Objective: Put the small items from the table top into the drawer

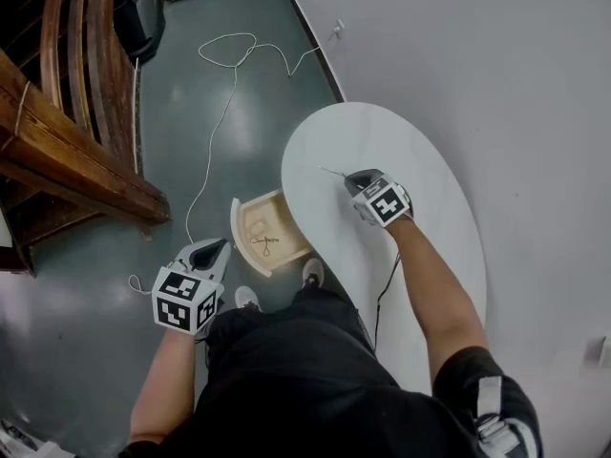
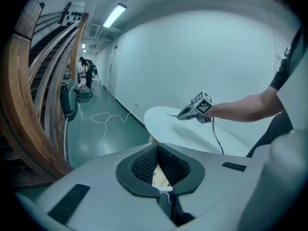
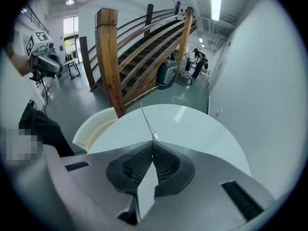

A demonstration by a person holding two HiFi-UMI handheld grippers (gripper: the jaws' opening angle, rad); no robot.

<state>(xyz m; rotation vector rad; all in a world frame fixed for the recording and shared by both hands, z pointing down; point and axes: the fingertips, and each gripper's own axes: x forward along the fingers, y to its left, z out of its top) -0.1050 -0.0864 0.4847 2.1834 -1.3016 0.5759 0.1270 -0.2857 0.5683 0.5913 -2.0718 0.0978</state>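
The wire is a thin, straight, silvery sliver, very fine, with a slightly thicker bright bit at the end where it is gripped. It sticks out forward from the right gripper, above the white table and clear of its surface. In the right gripper view the wire rises from the jaw tips as a slim line that tapers to a point. The right gripper is clenched on that bright end, pads pressed together around it.

The left gripper hangs over the floor just left of the drawer. In its own view the left gripper has its pads meeting at the tips with nothing caught between them. Past them, the right gripper and its wire show over the table.

The drawer stands pulled open from under the table's left edge, pale wood inside. One small dark item lies on its bottom, too small to identify.

Count: one wire, one item in the drawer, one drawer, one table, two grippers. One white cord loops across the green floor, and one wooden staircase stands at the left.
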